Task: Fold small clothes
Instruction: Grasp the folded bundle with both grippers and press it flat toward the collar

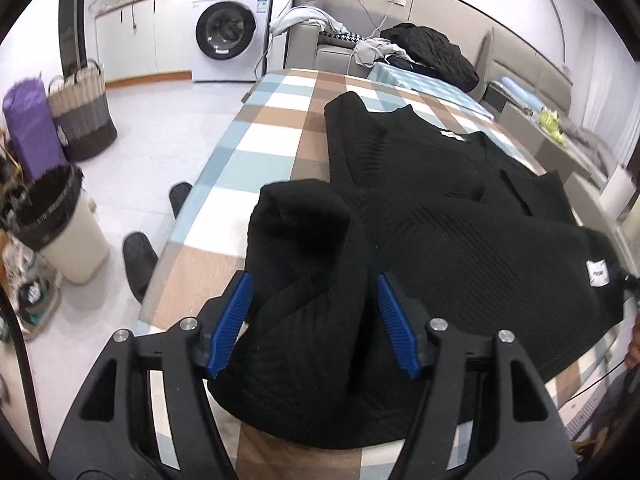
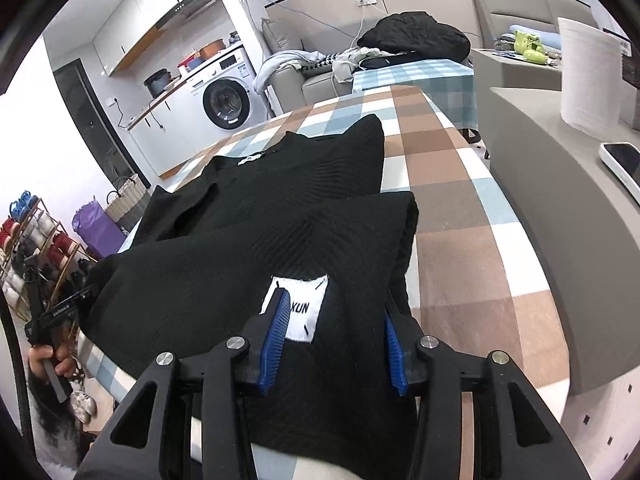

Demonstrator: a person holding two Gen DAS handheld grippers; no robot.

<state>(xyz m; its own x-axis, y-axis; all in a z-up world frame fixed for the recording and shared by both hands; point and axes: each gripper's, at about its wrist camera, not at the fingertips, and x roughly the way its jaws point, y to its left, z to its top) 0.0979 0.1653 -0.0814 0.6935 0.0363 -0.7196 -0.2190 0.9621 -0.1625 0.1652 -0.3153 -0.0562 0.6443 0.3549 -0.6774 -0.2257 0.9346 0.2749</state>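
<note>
Your left gripper (image 1: 312, 320) sits at the near left corner of the sweater (image 1: 440, 208), its blue pads (image 1: 234, 320) set wide on either side of a bunched roll of hem. From this view you cannot tell whether the pads are pressing the cloth or merely flanking it, though the raised fabric suggests it is being carried. The sweater itself lies across the checked cloth (image 1: 256, 136) near the front edge of the table, neckline toward the far end, with one sleeve already laid over the body.

Your right gripper (image 2: 332, 344) is at the near right corner, jaws apart around the hem beside the white label (image 2: 304, 312); again, contact is hard to read.

This looks like the bottom-to-top fold. The next move calls for both hem corners held firmly, lifted together and carried level toward the neckline, keeping the hem taut between them so the fold line lands straight across the body.
</note>
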